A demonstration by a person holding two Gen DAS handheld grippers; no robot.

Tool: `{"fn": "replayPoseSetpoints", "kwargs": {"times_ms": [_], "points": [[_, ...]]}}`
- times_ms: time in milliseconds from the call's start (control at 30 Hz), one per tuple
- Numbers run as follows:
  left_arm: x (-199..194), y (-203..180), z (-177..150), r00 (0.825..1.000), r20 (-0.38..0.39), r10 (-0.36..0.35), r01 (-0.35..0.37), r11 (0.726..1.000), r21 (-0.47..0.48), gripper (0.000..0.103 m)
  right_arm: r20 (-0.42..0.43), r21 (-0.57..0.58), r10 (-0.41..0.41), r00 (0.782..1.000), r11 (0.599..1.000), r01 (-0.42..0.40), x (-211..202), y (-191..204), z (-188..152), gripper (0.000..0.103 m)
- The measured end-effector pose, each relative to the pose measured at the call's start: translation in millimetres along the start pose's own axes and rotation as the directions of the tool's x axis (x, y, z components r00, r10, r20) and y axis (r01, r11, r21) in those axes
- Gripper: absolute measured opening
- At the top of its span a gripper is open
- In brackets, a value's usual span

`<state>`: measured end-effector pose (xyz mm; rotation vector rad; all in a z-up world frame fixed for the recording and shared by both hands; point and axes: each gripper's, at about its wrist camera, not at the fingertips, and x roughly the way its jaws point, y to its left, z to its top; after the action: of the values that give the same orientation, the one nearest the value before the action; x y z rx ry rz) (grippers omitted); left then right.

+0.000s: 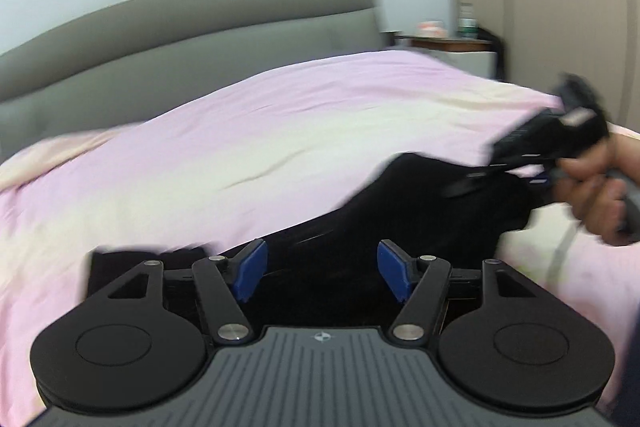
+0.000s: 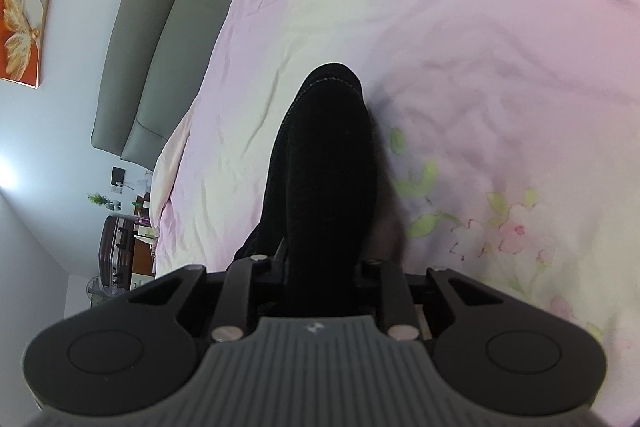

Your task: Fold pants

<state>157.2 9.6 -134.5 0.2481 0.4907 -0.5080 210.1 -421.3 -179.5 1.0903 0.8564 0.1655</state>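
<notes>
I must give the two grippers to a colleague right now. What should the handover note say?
Left gripper: open, empty, just above the black pants.
Right gripper: shut on the pants, holding part of the fabric raised off the bed; which part, I cannot tell.
Pants: on the pink bedsheet, partly lifted, not flat.
Done: one grasp only. No finished fold is visible.
Left: probably grasp with the left gripper, then fold and lay flat.

Black left gripper (image 1: 320,273) linkage, blue pads (image 1: 251,269), silver screws, ribbed grey housing, bare-skinned right hand (image 1: 596,201) gripping grey handle
</notes>
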Motion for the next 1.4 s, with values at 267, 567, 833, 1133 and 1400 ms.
{"fn": "replayPoseSetpoints", "kwargs": {"times_ms": [267, 567, 833, 1133, 1400], "points": [[20, 122, -41, 0.978, -0.191, 0.079, -0.127, 0.96, -0.25, 0.063, 0.028, -0.016, -0.027, 0.999, 0.999, 0.027, -3, 11, -8, 0.018], [36, 145, -81, 0.941, -0.33, 0.071, -0.196, 0.911, -0.363, 0.057, 0.128, -0.446, -0.059, 0.99, 0.888, 0.111, -16, 127, -55, 0.018], [24, 184, -90, 0.963, -0.259, -0.078, -0.097, 0.792, -0.603, 0.058, 0.088, -0.751, -0.088, 0.992, 0.648, 0.125, 30, 277, -149, 0.018], [15, 216, -104, 0.966, -0.194, -0.171, -0.043, 0.635, -0.772, 0.052, -0.007, -0.9, -0.196, 0.98, 0.429, 0.08, 139, 349, -256, 0.02], [-49, 280, -118, 0.995, -0.089, -0.034, -0.066, 0.423, -0.904, 0.044, 0.038, -0.929, -0.291, 0.956, 0.342, 0.141, 210, 324, -297, 0.033]]}}
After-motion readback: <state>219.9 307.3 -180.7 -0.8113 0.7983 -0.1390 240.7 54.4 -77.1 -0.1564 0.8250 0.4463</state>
